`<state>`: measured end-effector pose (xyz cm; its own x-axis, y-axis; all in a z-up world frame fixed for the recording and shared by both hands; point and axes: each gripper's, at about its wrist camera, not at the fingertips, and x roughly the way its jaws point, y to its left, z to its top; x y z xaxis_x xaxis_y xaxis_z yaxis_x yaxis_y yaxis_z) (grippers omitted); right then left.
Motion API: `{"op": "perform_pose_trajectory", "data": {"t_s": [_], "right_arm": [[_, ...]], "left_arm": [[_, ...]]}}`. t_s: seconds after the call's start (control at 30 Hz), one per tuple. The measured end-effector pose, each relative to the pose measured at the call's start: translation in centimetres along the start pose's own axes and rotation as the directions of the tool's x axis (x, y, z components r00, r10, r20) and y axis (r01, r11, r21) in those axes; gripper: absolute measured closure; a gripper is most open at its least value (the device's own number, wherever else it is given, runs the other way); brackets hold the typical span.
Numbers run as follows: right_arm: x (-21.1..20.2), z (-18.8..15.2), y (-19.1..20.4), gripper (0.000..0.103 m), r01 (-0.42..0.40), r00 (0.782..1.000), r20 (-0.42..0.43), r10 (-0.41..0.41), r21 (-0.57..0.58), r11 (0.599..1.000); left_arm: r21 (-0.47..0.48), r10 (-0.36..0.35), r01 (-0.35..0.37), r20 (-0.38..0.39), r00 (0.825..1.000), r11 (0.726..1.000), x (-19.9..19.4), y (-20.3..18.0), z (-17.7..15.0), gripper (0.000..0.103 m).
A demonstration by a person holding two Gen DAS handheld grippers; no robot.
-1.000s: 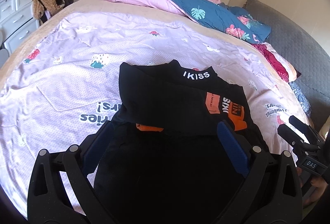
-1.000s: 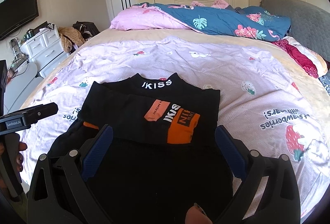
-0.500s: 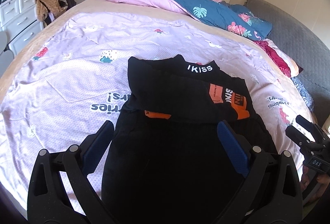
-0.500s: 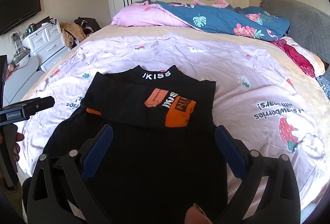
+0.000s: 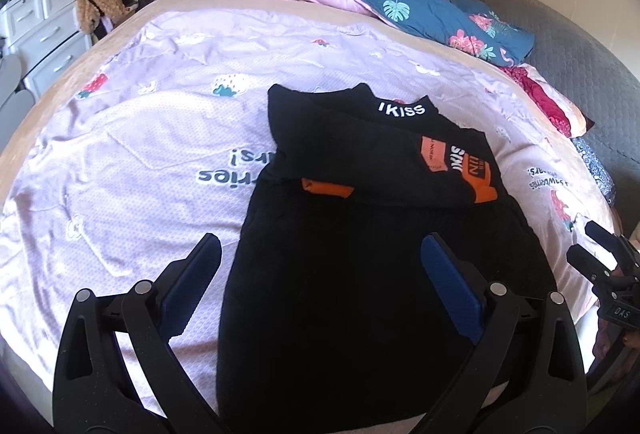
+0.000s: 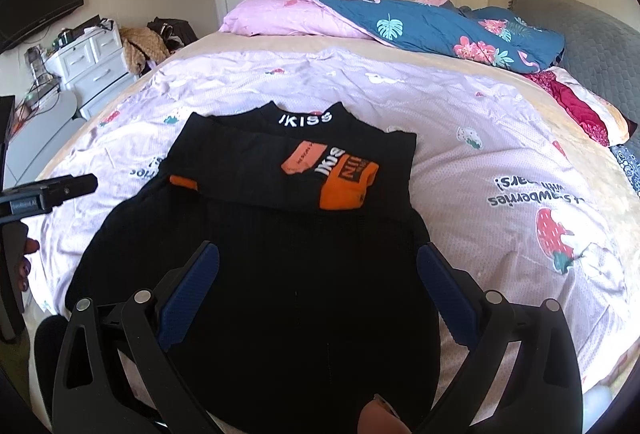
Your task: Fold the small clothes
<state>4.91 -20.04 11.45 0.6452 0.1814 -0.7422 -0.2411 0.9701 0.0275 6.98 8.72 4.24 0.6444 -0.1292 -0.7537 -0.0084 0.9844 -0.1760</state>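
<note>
A black top (image 5: 380,254) (image 6: 280,254) with white "IKISS" lettering at the collar and orange patches lies on the lilac bedsheet (image 5: 140,162) (image 6: 500,154), its sleeves folded across the chest. My left gripper (image 5: 320,266) hovers open above the garment's near left part, blue pads wide apart and holding nothing. My right gripper (image 6: 318,274) is open too, above the lower middle of the top. The right gripper's tips (image 5: 592,250) show at the right edge of the left wrist view, and the left gripper's body (image 6: 48,190) shows at the left of the right wrist view.
A pink and blue floral duvet (image 6: 400,18) is heaped at the far end of the bed, with a grey headboard (image 6: 580,30) on the right. White drawers (image 6: 88,66) and a TV (image 6: 40,2) stand left. A fingertip (image 6: 376,414) shows at the bottom.
Both grippers have drawn back toward the near edge of the bed and risen a little, so more of the top's lower half shows. Both stayed open; the garment has not moved.
</note>
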Motion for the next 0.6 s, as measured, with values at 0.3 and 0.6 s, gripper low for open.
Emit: {"op": "perform_pose_trajectory", "data": {"t_s": [0.3, 0.6], "right_arm": [[0.3, -1.9, 0.0, 0.004, 0.007, 0.999, -0.043, -0.007, -0.010, 1.000], [0.3, -2.9, -0.5, 0.004, 0.017, 0.998, -0.066, -0.018, -0.016, 1.000]], "left_arm": [[0.005, 0.018, -0.018, -0.018, 1.000, 1.000, -0.6, 1.2, -1.6, 0.009], [0.003, 0.034, -0.034, -0.067, 0.997, 0.999, -0.2, 2.8, -4.0, 0.009]]}}
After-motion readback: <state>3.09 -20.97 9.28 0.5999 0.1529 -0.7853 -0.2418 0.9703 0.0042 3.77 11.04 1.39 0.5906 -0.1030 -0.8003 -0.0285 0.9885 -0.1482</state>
